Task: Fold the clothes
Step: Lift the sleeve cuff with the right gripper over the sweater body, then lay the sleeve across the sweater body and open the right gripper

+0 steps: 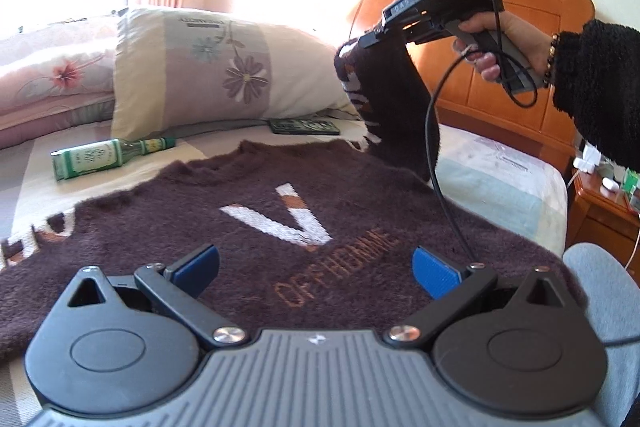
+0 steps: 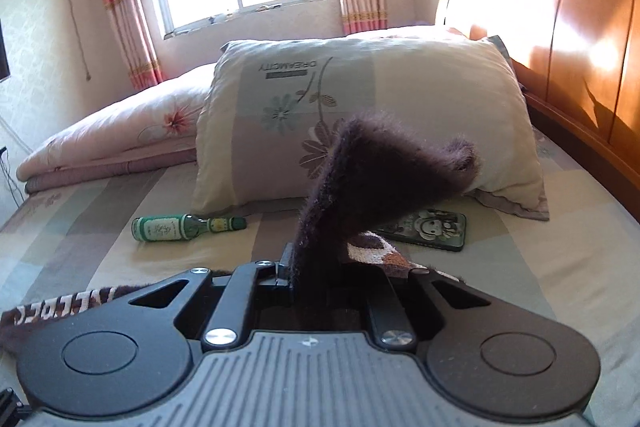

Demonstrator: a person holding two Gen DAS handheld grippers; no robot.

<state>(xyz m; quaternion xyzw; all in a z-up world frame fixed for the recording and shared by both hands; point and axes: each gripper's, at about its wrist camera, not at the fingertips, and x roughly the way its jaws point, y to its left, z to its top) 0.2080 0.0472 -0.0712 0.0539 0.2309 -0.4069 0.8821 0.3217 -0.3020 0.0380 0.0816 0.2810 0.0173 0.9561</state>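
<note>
Brown sweater sleeve (image 1: 384, 95) in raised right gripper (image 1: 366, 41)

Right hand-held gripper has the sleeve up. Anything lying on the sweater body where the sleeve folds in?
Nothing visible. The fuzzy dark-brown sweater body is bare; the open left hand-held gripper only hovers over its near edge. The right hand-held gripper grips the sleeve. The green glass bottle and dark phone case lie beyond it.

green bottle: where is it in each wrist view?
Left wrist: green bottle at left of centre, lying on the bed sheet beyond the brown sweater.
Right wrist: green bottle left of centre, lying below the pillow's lower left corner.
Shared landmark: floral pillow behind the bottle.
</note>
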